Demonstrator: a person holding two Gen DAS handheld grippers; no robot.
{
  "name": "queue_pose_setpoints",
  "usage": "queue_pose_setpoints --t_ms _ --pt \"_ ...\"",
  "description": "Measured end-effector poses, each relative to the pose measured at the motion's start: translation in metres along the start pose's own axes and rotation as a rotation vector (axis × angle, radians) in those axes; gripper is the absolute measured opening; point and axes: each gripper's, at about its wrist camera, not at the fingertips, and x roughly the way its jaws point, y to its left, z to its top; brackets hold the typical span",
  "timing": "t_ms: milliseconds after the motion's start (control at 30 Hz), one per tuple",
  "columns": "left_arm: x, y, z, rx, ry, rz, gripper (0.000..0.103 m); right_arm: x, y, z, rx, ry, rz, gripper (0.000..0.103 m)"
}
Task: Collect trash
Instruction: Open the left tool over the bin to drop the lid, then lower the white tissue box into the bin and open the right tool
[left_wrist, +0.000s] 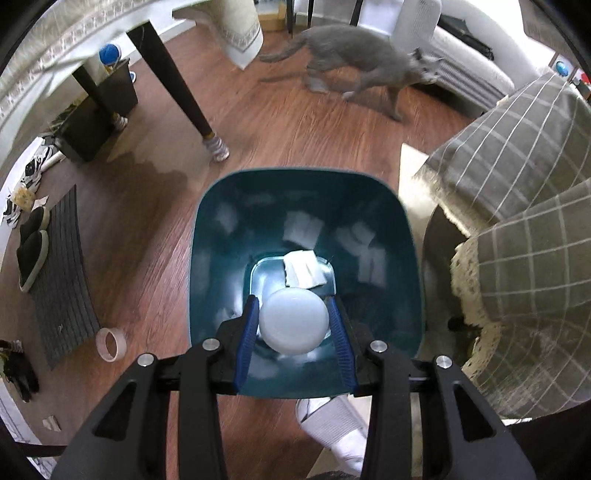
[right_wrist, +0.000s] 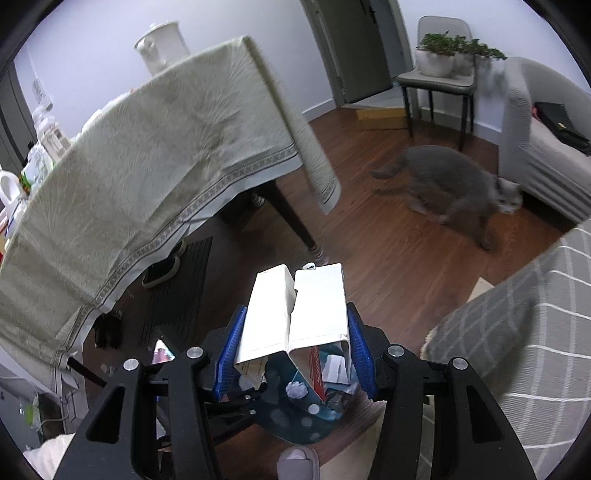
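While poised over the teal bin (left_wrist: 221, 229), the left tool (left_wrist: 293, 321) pinches a white round lid (left_wrist: 293, 321) across its rim; looks light, smooth plastic, likely slippery. Right tool (right_wrist: 293, 328) clamps a creased white carton (right_wrist: 299, 310) by its sides: light, crushable. Folded paper (left_wrist: 303, 272) lies at the bin's bottom.

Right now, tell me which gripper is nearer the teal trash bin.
Left. The left gripper holds a white disc directly over the teal trash bin; the right gripper, clamping a white carton, sits higher above it.
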Motion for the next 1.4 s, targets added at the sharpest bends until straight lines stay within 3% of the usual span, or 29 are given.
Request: queue_pose_setpoints --t_ms 267,700,867,1133,1400 --pt "0.003 0.017 -0.007 -0.005 0.010 -0.010 0.048 0.035 0.010 -0.002 -0.011 0.063 0.006 0.053" --pt "-0.051 0.042 -0.004 -0.082 -0.152 -0.055 0.051 0.079 0.015 -0.019 -0.014 0.166 -0.018 0.053" --pt "-0.077 0.046 0.001 -0.097 -0.219 -0.073 0.047 0.095 0.017 -0.028 -0.016 0.209 -0.022 0.053" --pt "-0.120 0.045 0.006 -0.121 -0.344 -0.102 0.029 0.124 0.011 -0.054 -0.028 0.294 -0.035 0.053" --pt "-0.132 0.039 0.009 -0.104 -0.362 -0.085 0.023 0.160 0.011 -0.082 -0.075 0.397 -0.044 0.053"
